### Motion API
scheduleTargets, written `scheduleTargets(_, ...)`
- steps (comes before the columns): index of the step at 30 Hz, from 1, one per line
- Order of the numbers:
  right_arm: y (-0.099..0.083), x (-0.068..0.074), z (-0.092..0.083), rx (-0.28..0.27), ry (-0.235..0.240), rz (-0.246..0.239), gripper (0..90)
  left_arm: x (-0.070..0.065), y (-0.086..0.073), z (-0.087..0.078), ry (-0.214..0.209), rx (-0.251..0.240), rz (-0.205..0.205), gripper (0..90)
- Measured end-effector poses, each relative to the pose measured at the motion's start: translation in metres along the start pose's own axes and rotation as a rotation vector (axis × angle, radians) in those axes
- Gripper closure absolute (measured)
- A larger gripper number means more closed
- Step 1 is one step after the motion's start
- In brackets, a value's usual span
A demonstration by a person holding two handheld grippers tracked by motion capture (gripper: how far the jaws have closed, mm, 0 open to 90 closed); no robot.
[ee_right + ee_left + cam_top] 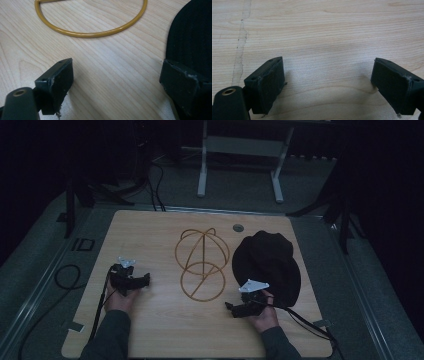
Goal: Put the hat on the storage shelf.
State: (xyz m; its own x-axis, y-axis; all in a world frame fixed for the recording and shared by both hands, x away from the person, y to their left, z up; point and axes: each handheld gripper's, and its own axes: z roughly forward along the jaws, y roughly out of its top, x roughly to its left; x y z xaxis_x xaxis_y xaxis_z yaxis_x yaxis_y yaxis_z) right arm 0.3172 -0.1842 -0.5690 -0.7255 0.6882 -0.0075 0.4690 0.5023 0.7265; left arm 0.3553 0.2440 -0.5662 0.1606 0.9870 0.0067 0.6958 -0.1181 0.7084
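The black hat point(267, 262) lies just right of the yellow wire hat stand point(202, 262) on the wooden table point(150, 230). The right gripper point(235, 309), jaws spread and empty, sits by the brim; the left gripper point(145, 280), also spread, rests left of the stand. A shallow pinch may slip off the soft brim, or nudge the light stand.
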Motion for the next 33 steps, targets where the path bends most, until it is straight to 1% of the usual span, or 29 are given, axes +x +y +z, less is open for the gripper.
scheduleTargets(5,0.0,0.0,0.0,-0.002,0.002,-0.003,14.0,0.0,0.0,0.0,0.0,0.0,0.0,12.0)
scheduleTargets(6,0.0,0.0,0.0,-0.002,-0.001,0.001,15.1,0.0,0.0,0.0,0.0,0.0,0.0,12.0)
scheduleTargets(9,0.001,0.0,-0.003,0.006,-0.011,0.011,23.0,0.0,0.0,0.0,0.0,0.0,0.0,12.0)
scheduleTargets(10,0.001,0.0,-0.003,0.006,-0.011,0.011,23.0,0.0,0.0,0.0,0.0,0.0,0.0,12.0)
scheduleTargets(11,0.003,-0.001,-0.004,0.028,-0.01,0.012,25.1,0.0,0.0,0.0,0.0,0.0,0.0,12.0)
scheduleTargets(13,0.005,-0.001,-0.004,0.046,-0.006,0.007,25.3,0.0,0.0,0.0,0.0,0.0,0.0,12.0)
scheduleTargets(15,0.007,-0.002,-0.004,0.057,0.006,-0.008,26.7,0.0,0.0,0.0,0.0,0.0,0.0,12.0)
scheduleTargets(17,0.01,-0.002,-0.006,0.073,0.023,-0.025,36.4,0.0,0.0,0.0,0.001,0.001,0.0,12.0)
scheduleTargets(18,0.01,-0.002,-0.006,0.073,0.023,-0.025,36.4,0.0,0.0,0.0,0.001,0.001,0.0,12.0)
scheduleTargets(19,0.013,-0.002,-0.006,0.094,0.038,-0.043,40.0,0.0,0.0,0.0,0.003,0.002,-0.001,12.0)
scheduleTargets(20,0.013,-0.002,-0.006,0.094,0.038,-0.043,40.0,0.0,0.0,0.0,0.003,0.002,-0.001,12.0)
scheduleTargets(21,0.015,-0.001,-0.007,0.114,0.06,-0.063,44.5,0.0,0.0,0.0,0.003,0.0,-0.002,12.0)
scheduleTargets(23,0.018,-0.003,-0.007,0.133,0.08,-0.068,48.1,0.0,0.0,0.0,0.003,0.001,-0.001,12.0)
scheduleTargets(24,0.019,-0.004,-0.007,0.137,0.096,-0.063,49.2,0.0,0.0,0.0,0.003,0.001,-0.002,12.0)
scheduleTargets(27,0.021,-0.006,-0.008,0.155,0.099,-0.069,50.2,0.0,0.0,0.0,0.003,0.001,-0.001,12.0)
scheduleTargets(28,0.023,-0.007,-0.01,0.177,0.098,-0.09,51.0,0.0,0.0,0.0,0.003,0.001,-0.002,12.0)
scheduleTargets(29,0.024,-0.008,-0.011,0.187,0.097,-0.101,51.3,0.0,0.0,0.0,0.002,0.001,-0.001,12.0)
scheduleTargets(33,0.028,-0.011,-0.019,0.223,0.09,-0.13,51.6,0.0,0.0,0.0,0.003,0.001,-0.001,12.0)
